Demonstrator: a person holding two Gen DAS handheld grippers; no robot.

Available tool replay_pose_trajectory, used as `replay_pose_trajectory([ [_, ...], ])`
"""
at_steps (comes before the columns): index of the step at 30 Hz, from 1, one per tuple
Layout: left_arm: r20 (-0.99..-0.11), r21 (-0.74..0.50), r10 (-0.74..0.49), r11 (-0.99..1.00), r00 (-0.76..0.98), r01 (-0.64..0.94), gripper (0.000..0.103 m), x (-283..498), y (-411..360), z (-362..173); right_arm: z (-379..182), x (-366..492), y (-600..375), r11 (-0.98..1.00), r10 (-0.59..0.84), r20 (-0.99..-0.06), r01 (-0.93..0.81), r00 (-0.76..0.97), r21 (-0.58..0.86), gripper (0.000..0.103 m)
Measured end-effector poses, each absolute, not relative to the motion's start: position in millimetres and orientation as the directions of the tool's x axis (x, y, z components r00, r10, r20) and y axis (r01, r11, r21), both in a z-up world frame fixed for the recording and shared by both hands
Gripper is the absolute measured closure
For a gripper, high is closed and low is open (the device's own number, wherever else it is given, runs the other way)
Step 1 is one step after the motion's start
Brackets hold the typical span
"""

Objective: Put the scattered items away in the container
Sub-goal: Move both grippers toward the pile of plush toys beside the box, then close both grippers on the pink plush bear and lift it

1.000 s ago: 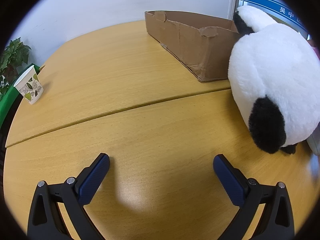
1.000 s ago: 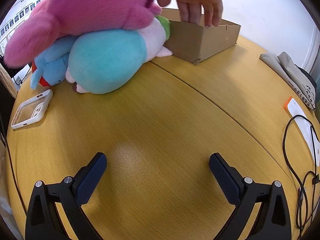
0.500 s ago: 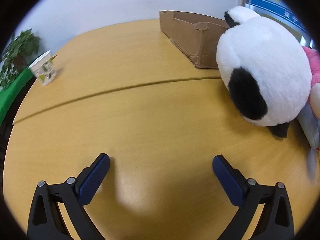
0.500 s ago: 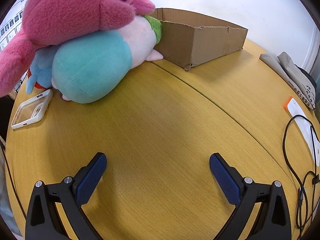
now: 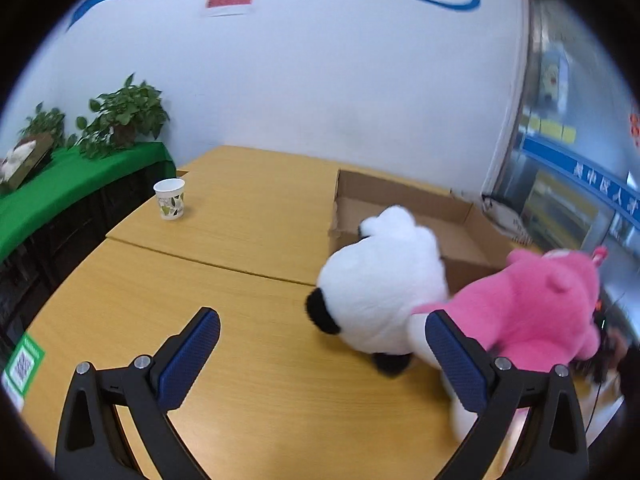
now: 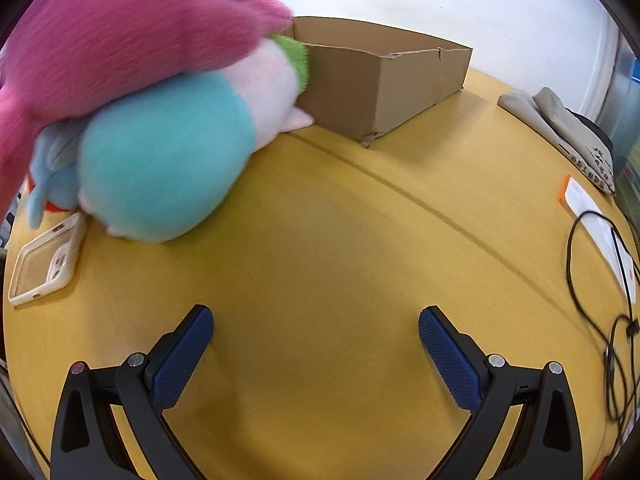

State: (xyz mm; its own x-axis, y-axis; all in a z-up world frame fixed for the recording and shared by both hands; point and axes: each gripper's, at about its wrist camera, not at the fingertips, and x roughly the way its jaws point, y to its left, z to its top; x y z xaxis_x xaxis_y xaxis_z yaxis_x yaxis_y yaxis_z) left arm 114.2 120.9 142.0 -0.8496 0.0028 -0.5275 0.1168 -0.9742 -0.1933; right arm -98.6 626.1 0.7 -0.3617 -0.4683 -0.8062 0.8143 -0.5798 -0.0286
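Note:
An open cardboard box [image 5: 404, 204] [image 6: 384, 80] stands at the far side of the wooden table. In the left wrist view a white and black panda plush [image 5: 380, 280] lies in front of the box, with a pink plush [image 5: 532, 308] to its right. My left gripper [image 5: 322, 338] is open above the table, its right finger close to the pink plush. In the right wrist view the pink plush [image 6: 120, 40] lies on a teal and white plush [image 6: 168, 156] left of the box. My right gripper [image 6: 316, 334] is open over bare table, holding nothing.
A paper cup [image 5: 170, 200] stands on the table's far left. A clear phone case [image 6: 44, 264] lies beside the plush pile. A black cable [image 6: 608, 292], a white card [image 6: 600, 220] and folded cloth [image 6: 560, 124] lie at the right. Potted plants [image 5: 124, 120] stand on a green shelf.
The left gripper has lifted and tilted up, so the wall, the box's inside and the pink plush now show. The right gripper has shifted closer to the plush pile. The hand on the box is gone.

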Motion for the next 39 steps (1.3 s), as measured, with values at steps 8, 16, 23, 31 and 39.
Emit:
replay_pose_trajectory([
  [8,-0.571,-0.129,0.046,-0.991,-0.82,0.034,0.001,128.2,204.5,161.5,45.7,49.2,651.0,-0.699,-0.431,-0.671,0.693,-0.603,-0.174,0.002],
  [16,-0.556,-0.129,0.221,-0.975,-0.801,-0.18,0.001,139.2,280.2,167.2,147.4,134.3,624.4,-0.893,-0.376,-0.447,0.446,-0.812,-0.06,0.0],
  [23,-0.564,-0.228,0.269,-0.959,-0.781,-0.165,0.001,141.5,304.0,171.9,172.9,132.9,562.2,-0.906,-0.388,-0.438,0.422,-0.811,0.02,0.0],
  [31,-0.584,-0.233,0.228,-0.966,-0.779,-0.108,0.001,146.8,289.6,160.1,176.3,132.3,513.9,-0.921,-0.337,-0.449,0.388,-0.827,-0.024,0.0],
  [39,-0.592,-0.32,0.326,-0.934,-0.737,-0.156,0.001,125.4,281.0,156.1,175.8,111.3,501.5,-0.918,-0.326,-0.493,0.395,-0.807,-0.04,0.0],
])
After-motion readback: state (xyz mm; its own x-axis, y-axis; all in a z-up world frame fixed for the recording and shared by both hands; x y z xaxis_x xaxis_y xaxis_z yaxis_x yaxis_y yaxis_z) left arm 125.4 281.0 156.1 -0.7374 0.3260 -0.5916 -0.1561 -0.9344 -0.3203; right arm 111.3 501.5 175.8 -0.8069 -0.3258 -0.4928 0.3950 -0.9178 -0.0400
